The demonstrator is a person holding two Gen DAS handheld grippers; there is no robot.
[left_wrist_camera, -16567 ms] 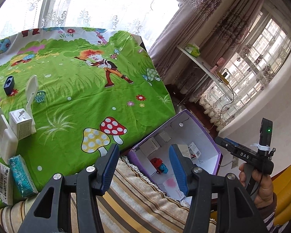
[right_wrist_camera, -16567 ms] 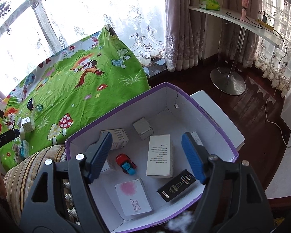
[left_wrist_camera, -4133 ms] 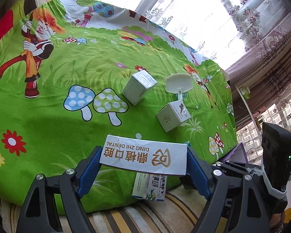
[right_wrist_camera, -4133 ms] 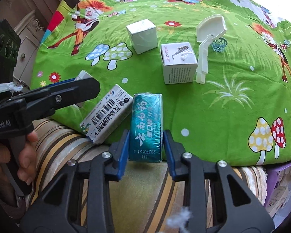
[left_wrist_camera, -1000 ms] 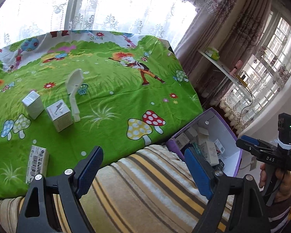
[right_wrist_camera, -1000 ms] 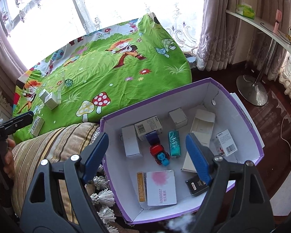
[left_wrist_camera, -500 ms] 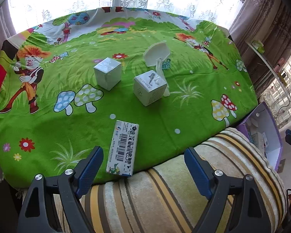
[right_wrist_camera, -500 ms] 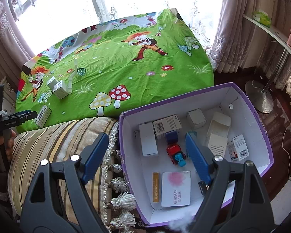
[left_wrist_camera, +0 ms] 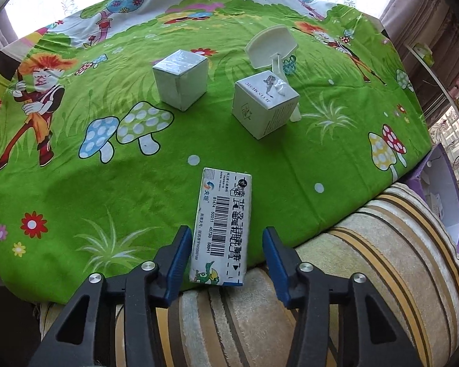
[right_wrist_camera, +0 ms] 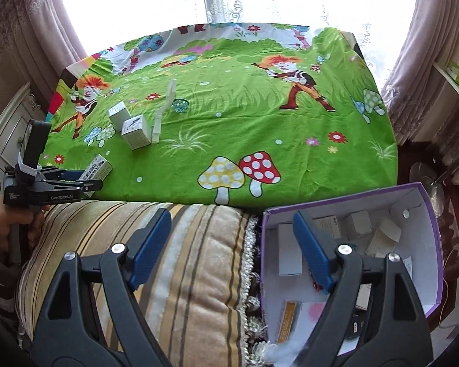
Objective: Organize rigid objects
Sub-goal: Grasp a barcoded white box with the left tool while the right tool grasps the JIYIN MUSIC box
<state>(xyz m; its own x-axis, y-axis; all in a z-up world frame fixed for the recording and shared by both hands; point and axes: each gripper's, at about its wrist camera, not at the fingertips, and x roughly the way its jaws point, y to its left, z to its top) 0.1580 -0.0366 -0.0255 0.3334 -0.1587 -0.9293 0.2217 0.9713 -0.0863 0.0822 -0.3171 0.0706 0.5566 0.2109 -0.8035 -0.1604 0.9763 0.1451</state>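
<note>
A long white carton with a barcode [left_wrist_camera: 222, 226] lies at the near edge of the green cartoon sheet [left_wrist_camera: 76, 183], partly over the striped cushion. My left gripper [left_wrist_camera: 226, 235] points steeply down at it, and its jaws are closing with the carton between them. A narrow gap still shows on each side, wider on the right. In the right wrist view the left gripper [right_wrist_camera: 85, 183] is at the far left beside that carton [right_wrist_camera: 99, 165]. My right gripper [right_wrist_camera: 232, 217] is open and empty above the cushion, next to the purple box [right_wrist_camera: 425, 202].
Further back on the sheet stand a plain white cube box [left_wrist_camera: 180, 79], a printed white cube box [left_wrist_camera: 264, 107] and a white toy basketball hoop [left_wrist_camera: 272, 49]. The purple box holds several small cartons. A striped cushion [right_wrist_camera: 168, 260] runs along the sheet's near edge.
The left gripper has dropped onto the barcode carton and its jaws have narrowed around it. The right gripper has swung left, off the purple box's middle and over the cushion, still wide.
</note>
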